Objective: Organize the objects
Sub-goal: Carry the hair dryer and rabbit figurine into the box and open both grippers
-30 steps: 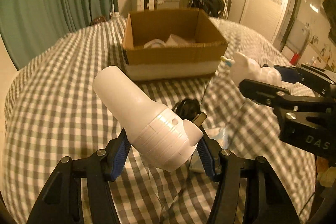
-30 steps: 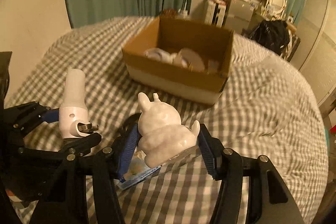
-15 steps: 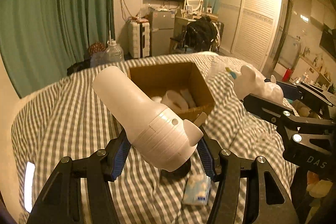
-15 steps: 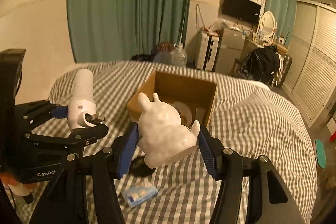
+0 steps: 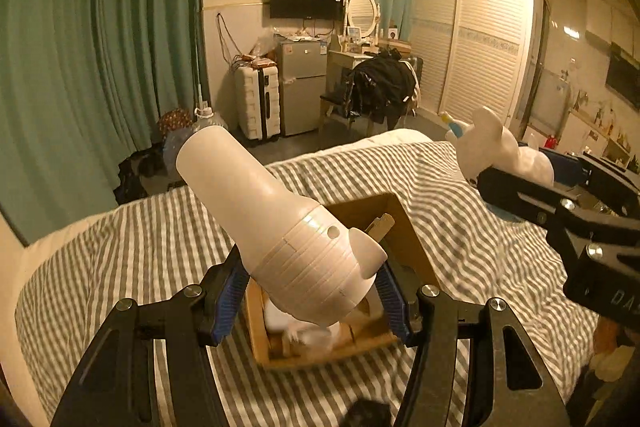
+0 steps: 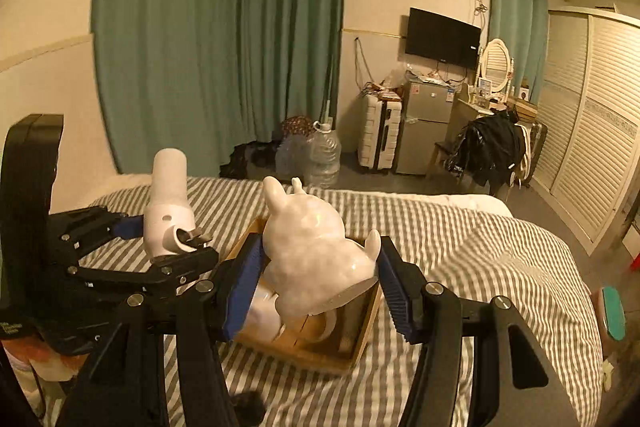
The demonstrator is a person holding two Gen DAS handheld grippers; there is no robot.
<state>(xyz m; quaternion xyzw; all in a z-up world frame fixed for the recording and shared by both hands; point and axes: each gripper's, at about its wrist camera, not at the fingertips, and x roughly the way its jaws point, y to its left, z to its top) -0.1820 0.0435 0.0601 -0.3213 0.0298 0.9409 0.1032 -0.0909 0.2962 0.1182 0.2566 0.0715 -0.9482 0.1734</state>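
Over the cardboard box on the striped bed, both loads hang in the air. Left gripper jaws clamped on the wide end of the white hair dryer, barrel angled up and away to the left, folded handle stub poking out on the right. Right gripper jaws clamped on the white animal figurine, ears pointing away, base toward the camera. The box sits right under both, with white rounded items inside, not identifiable.

Risks, as a judgement: the dryer is held only by its fat rounded body, long barrel cantilevered out, so it could pivot or slip between the pads. The figurine looks glossy and hard; dropped from this height onto the items below it may chip or bounce out. The two grippers are near each other, so releasing together could knock dryer against figurine. The box sits on soft bedding and could tip if a rim gets hit.

Pose: both grippers raised above the box, tilted slightly downward, side by side, left one beside and slightly ahead in the right wrist view.
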